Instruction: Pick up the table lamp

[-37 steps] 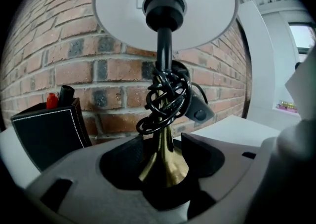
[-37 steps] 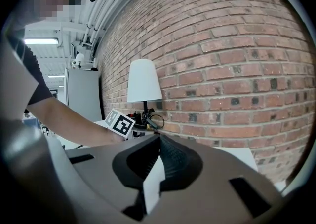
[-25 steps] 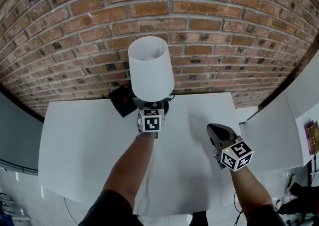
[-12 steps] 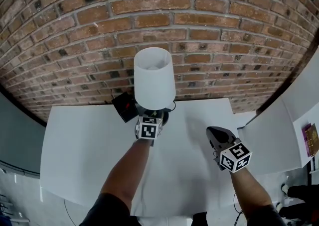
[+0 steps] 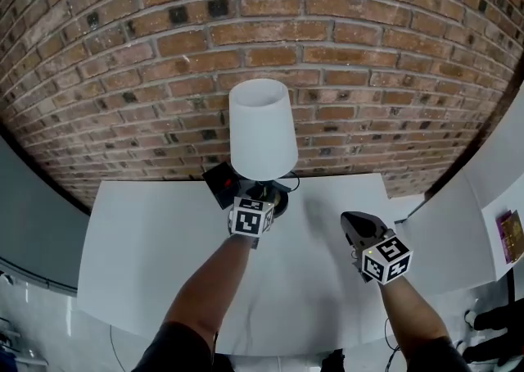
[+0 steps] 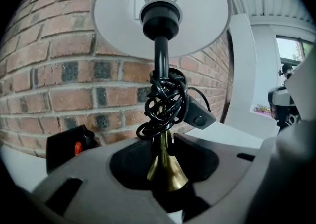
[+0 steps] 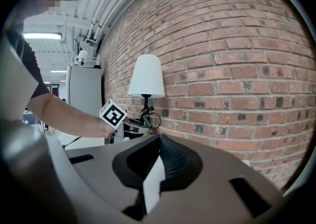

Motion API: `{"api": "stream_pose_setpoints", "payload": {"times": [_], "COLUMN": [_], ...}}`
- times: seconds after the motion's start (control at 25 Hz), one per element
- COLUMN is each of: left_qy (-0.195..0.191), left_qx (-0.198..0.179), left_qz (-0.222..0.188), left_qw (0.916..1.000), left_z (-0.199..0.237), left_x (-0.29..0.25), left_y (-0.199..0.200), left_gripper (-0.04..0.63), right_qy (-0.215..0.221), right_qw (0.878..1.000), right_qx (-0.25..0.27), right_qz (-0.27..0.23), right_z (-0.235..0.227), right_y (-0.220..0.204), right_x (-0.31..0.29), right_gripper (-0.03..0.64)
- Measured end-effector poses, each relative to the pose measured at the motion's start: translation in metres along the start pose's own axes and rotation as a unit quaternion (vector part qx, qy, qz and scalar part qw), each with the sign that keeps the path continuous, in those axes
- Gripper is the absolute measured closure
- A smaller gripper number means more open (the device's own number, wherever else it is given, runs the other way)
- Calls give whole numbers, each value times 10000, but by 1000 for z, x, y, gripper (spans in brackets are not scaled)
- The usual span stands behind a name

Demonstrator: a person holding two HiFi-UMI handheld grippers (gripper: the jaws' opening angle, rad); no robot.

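The table lamp [image 5: 262, 129] has a white shade, a black socket and a thin brass stem [image 6: 165, 171] with its black cord [image 6: 165, 102] coiled round it. My left gripper [image 5: 260, 198] is shut on the brass stem low down, just above the dark base, and its jaws are still tightening. From the left gripper view [image 6: 167, 166] the stem stands upright between the pads. My right gripper [image 5: 354, 221] hovers over the table to the right of the lamp, its jaws together and empty [image 7: 158, 141]. The right gripper view shows the lamp [image 7: 146, 76] in front of the wall.
A black box with a red button [image 5: 221, 182] sits by the lamp's base at the wall. The white table [image 5: 147, 256] stands against a brick wall [image 5: 368, 51]. A white panel [image 5: 446, 231] rises on the right.
The lamp and my left gripper have come up a little and shifted right in the head view. The right gripper has risen slightly too.
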State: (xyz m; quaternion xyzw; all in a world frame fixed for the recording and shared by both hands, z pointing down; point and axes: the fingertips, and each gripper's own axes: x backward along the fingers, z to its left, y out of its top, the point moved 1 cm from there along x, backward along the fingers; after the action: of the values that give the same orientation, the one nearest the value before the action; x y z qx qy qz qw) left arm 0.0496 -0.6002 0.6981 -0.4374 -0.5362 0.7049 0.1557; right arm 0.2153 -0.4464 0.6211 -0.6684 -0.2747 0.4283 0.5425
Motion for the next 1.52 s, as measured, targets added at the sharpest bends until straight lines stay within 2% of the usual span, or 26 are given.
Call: {"api": "stream_pose_setpoints", "payload": {"times": [0.48, 1.0, 1.52], "left_qy": [5, -8, -208], "left_qx": [-217, -435, -389], "left_qz": [4, -40, -268], "left_qw": [9998, 9990, 9987], "left_z": [19, 36, 34], "left_x": [89, 195, 268], "left_y": [64, 160, 246], "left_gripper": [463, 465, 468], "right_qy": [6, 54, -25], "right_qw": [9997, 9994, 9985], "right_qx": [104, 127, 291], "right_qz": [-199, -309, -468], "right_z": [26, 49, 60], "right_y": [79, 183, 275], "right_x": [6, 24, 47], "right_gripper": [623, 623, 623]}}
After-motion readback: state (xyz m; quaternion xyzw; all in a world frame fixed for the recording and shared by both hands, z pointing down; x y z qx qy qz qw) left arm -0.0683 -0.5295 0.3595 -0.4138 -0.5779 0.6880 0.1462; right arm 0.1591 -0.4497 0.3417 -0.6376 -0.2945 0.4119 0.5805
